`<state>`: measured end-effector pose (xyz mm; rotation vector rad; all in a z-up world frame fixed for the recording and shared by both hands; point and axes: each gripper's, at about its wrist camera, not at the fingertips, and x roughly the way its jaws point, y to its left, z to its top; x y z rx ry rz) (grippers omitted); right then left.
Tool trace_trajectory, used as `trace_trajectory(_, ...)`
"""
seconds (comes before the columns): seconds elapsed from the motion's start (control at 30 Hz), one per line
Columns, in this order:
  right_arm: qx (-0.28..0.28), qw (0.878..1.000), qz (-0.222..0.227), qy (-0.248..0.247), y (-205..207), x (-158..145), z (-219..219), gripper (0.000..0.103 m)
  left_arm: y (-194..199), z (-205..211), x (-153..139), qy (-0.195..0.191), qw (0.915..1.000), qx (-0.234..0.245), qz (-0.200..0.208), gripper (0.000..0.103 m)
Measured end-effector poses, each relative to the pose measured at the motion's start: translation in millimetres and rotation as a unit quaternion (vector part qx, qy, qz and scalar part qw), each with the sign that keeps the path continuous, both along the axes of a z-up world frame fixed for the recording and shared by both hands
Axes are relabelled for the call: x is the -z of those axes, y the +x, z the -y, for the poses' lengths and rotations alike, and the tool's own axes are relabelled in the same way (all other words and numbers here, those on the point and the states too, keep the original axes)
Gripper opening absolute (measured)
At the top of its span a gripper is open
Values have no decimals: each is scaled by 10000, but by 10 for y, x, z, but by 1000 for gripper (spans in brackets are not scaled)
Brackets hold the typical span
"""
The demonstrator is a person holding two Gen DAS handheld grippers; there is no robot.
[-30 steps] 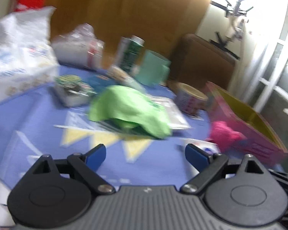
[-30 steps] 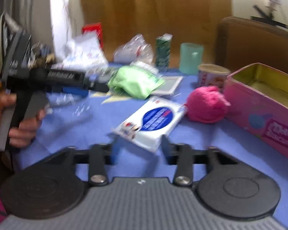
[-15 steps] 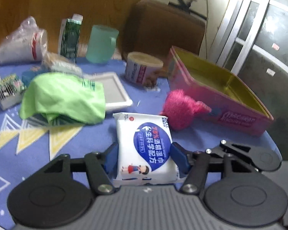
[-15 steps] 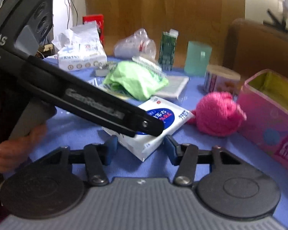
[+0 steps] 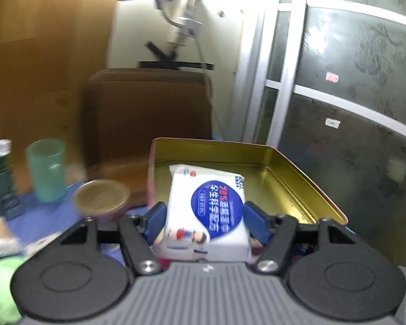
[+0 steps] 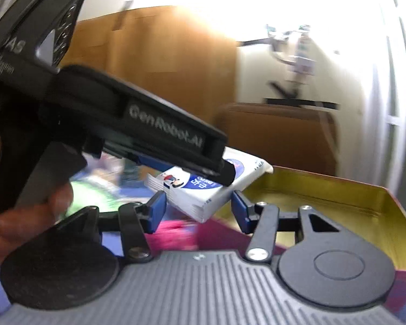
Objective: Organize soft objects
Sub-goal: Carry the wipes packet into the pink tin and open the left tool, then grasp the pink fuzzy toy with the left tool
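My left gripper (image 5: pixel 204 223) is shut on a white wipes pack (image 5: pixel 207 214) with a blue oval label and holds it in the air over the near edge of the pink tin box (image 5: pixel 305 178) with a gold inside. In the right wrist view the same pack (image 6: pixel 203 189) hangs from the left gripper's black body (image 6: pixel 138 132) above the tin's near corner (image 6: pixel 338 203). My right gripper (image 6: pixel 197 211) is open and empty, just below the pack. A pink fuzzy thing (image 6: pixel 173 233) lies blurred under it. A green cloth (image 5: pixel 2 284) sits at the lower left.
A round paper cup (image 5: pixel 101 200), a teal cup (image 5: pixel 46 170) and a green carton (image 5: pixel 1 178) stand on the blue cloth left of the tin. A brown chair back (image 5: pixel 149 108) is behind. Glass doors (image 5: pixel 352 108) are to the right.
The left gripper closed on the wipes pack, lifted it off the table and carried it right, over the tin. The right gripper followed toward the tin.
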<state>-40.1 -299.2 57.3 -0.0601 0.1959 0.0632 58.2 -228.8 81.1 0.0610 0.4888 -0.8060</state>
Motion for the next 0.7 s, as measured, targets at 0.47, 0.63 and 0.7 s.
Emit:
trace_trajectory(0.47,310,9975,-202,604,-110,172,321,64,73,-982,256,-313,9878,-1487,-352,77)
trace_trajectory(0.63,-225,9952,-834,465,136,261,6,64,-20,-1583,539,-307,9763,-1965,-857,77)
trace_trajectory(0.7,-309,9928,-1059,468,263,283,-58,63,-21,-1747,610,-457,9715,-2062,-1079,77)
